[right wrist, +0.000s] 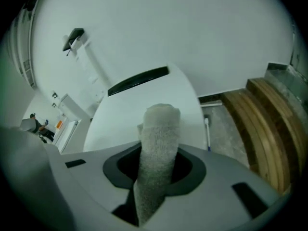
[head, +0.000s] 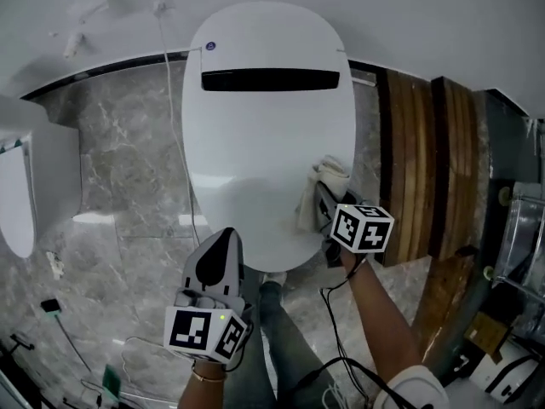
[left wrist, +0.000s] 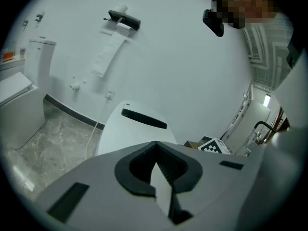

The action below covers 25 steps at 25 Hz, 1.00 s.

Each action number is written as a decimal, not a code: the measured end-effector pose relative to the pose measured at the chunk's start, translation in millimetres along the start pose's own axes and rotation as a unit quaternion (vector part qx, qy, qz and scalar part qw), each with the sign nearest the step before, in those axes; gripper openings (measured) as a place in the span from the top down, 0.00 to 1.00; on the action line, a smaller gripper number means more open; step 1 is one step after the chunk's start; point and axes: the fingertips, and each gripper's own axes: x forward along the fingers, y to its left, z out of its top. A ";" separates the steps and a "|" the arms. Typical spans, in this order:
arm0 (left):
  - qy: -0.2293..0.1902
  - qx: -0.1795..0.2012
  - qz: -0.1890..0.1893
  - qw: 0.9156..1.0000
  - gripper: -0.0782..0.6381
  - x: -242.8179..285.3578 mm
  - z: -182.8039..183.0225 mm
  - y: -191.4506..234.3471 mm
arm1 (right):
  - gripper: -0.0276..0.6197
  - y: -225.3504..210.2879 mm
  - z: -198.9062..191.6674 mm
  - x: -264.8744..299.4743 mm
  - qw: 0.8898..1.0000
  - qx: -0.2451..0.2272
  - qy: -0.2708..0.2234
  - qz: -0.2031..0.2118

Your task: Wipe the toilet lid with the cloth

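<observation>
The right gripper's (right wrist: 155,176) jaws pinch the cloth (right wrist: 157,148). The cloth is pale and fluffy. It sticks out past the jaws in a thick roll, toward the toilet lid (right wrist: 144,107).

From the head view, the cloth (head: 329,180) sits on the right side of the toilet lid (head: 264,152), close to its edge. The right gripper (head: 321,204) points down at it from the near right of the lid. A hand holds the gripper from behind.

The left gripper's (left wrist: 157,171) jaws are pressed together with nothing between them. In the head view the left gripper (head: 223,244) is at the near left edge of the lid. I cannot tell if it touches the lid.

The lid is white, smooth and closed. A long black strip (head: 270,80) runs across the far end of the lid. A thin white cord (head: 173,135) hangs down the wall left of the lid. Grey marble floor (head: 128,177) lies left of the lid. Brown wooden slats (head: 419,169) lie right of the lid. The person's legs (head: 285,339) stand just in front of the lid.
</observation>
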 end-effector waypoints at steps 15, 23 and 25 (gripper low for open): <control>-0.024 -0.002 0.047 0.999 0.87 -23.5 12.4 17.5 | 0.81 139.9 -54.3 8.1 0.989 -0.052 0.036 0.132; -0.032 -0.020 0.085 0.996 0.88 -49.9 5.4 53.6 | 0.81 217.6 -119.9 28.8 0.976 -0.095 0.083 0.180; -0.028 -0.021 0.082 0.996 0.87 -47.1 1.0 50.4 | 0.81 194.6 -119.3 21.1 0.977 -0.094 0.076 0.173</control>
